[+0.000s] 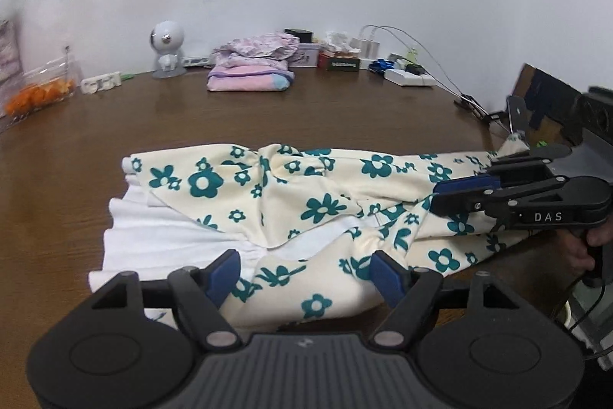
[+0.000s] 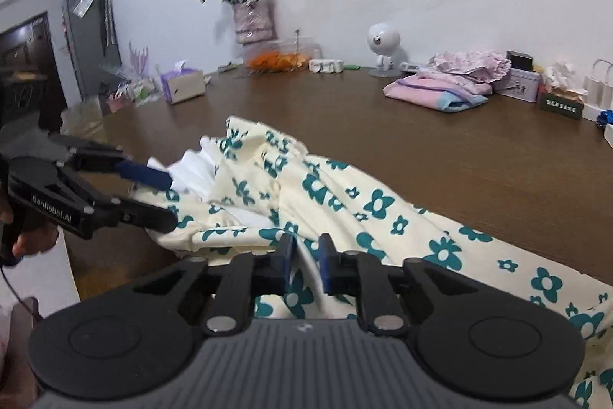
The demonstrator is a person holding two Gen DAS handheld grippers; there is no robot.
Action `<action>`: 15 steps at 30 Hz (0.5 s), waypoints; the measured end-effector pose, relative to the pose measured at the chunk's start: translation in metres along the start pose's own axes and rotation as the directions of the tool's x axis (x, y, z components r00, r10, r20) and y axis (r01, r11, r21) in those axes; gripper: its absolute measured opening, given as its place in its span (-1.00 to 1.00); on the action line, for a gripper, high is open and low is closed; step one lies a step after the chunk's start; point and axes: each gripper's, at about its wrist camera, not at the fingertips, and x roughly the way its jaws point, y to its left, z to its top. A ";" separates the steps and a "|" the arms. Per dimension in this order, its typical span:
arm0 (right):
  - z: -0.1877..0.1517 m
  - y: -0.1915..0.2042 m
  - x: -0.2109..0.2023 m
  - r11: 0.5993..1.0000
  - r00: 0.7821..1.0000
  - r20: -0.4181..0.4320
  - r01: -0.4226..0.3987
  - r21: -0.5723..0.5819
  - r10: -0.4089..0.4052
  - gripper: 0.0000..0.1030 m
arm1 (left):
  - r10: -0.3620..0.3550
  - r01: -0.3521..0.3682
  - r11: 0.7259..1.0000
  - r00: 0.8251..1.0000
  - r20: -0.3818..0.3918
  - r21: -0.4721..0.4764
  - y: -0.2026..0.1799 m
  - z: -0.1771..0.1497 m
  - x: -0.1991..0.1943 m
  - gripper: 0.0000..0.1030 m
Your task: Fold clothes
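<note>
On the table (image 1: 345, 110), "GenRobot.AI" left tool (image 2: 168, 196) gapes over floral garment (image 1: 291, 194); "DAS" right tool (image 2: 306, 265) pinches it.

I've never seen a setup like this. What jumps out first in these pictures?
A cream garment with teal flowers sprawls rumpled across the near part of a brown table. Two black hand-held grippers work its ends: the left hand-held gripper gapes wide over the cloth, while the right hand-held gripper is almost closed around a fold. Folded pink clothes sit by the far wall.

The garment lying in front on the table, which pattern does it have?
Teal flowers on cream garment, clearest in left wrist view.
</note>
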 end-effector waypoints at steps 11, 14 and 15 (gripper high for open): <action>0.008 -0.024 0.026 0.981 0.999 -0.034 0.014 0.192 -0.008 -0.83 | -0.102 0.097 0.982 0.995 0.022 0.164 -0.002 -0.012 -0.001 0.51; 0.007 -0.024 0.025 0.982 1.000 -0.025 0.006 0.187 -0.001 -0.83 | -0.100 0.104 0.990 0.994 -0.040 0.091 0.016 -0.001 0.013 -0.64; 0.006 -0.023 0.025 0.984 1.000 -0.021 0.006 0.178 -0.002 -0.83 | -0.126 0.128 0.992 0.990 -0.065 0.014 0.027 0.006 0.019 -0.74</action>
